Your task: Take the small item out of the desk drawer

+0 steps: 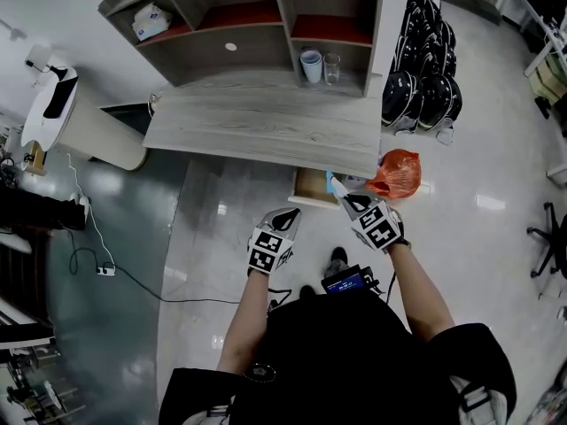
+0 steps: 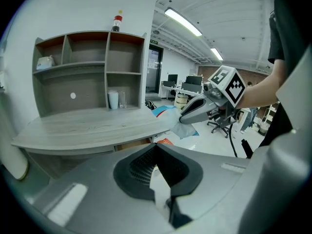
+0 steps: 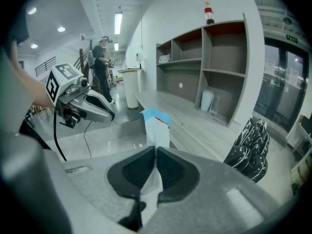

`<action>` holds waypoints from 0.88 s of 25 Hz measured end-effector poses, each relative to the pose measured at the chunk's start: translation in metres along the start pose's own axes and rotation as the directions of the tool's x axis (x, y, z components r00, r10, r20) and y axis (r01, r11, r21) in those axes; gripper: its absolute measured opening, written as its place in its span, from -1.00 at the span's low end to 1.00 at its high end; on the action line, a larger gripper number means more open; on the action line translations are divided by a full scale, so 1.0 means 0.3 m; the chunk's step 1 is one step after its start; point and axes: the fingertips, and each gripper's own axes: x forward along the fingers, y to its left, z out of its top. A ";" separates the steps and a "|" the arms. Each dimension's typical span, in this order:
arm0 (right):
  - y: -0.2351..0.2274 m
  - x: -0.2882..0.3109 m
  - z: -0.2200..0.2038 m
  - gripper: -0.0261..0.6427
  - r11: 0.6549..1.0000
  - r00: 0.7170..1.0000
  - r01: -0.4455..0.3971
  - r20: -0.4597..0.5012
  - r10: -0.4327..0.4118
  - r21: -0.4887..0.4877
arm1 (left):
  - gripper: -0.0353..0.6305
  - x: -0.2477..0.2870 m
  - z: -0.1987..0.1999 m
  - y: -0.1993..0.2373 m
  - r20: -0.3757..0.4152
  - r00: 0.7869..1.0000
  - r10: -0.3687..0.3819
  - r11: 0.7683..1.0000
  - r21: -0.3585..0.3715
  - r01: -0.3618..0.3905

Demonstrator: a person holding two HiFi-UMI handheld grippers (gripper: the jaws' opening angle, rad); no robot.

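A grey wood-grain desk (image 1: 266,127) stands on a glossy pale floor (image 1: 221,237). At the desk's back sits a grey shelf unit with red-lined boards (image 1: 239,25); a pale blue cup (image 1: 311,65) and a clear glass (image 1: 331,67) stand side by side in its lower right bay. An orange plastic bag (image 1: 396,173) lies on the floor just beside the desk's right front corner. Black helmets (image 1: 423,87) are piled to the desk's right.

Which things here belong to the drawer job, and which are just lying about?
In the job: right gripper, shut on the small blue-and-white packet; open drawer; desk.
Lying about: orange bag; cup; glass; black helmets; left gripper, shut, empty.
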 end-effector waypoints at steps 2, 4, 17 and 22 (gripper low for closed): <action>0.043 -0.007 -0.003 -0.86 1.000 1.000 0.008 -0.003 -0.008 0.004 | -0.88 -0.037 -0.010 0.005 0.015 1.000 0.005 1.000 -0.003 -0.005; 0.092 -0.014 -0.010 -0.86 1.000 1.000 0.013 -0.008 -0.013 0.001 | -0.88 -0.077 -0.028 0.007 0.027 1.000 0.010 1.000 -0.009 -0.010; 0.371 -0.128 -0.040 -0.86 0.998 0.999 0.053 0.009 -0.054 0.033 | -0.88 -0.303 -0.183 -0.050 0.059 0.998 0.007 1.000 -0.018 -0.006; 0.459 -0.184 -0.077 -0.86 0.997 0.997 0.066 0.022 -0.067 0.044 | -0.88 -0.352 -0.215 -0.118 0.076 0.997 -0.016 1.000 0.000 0.016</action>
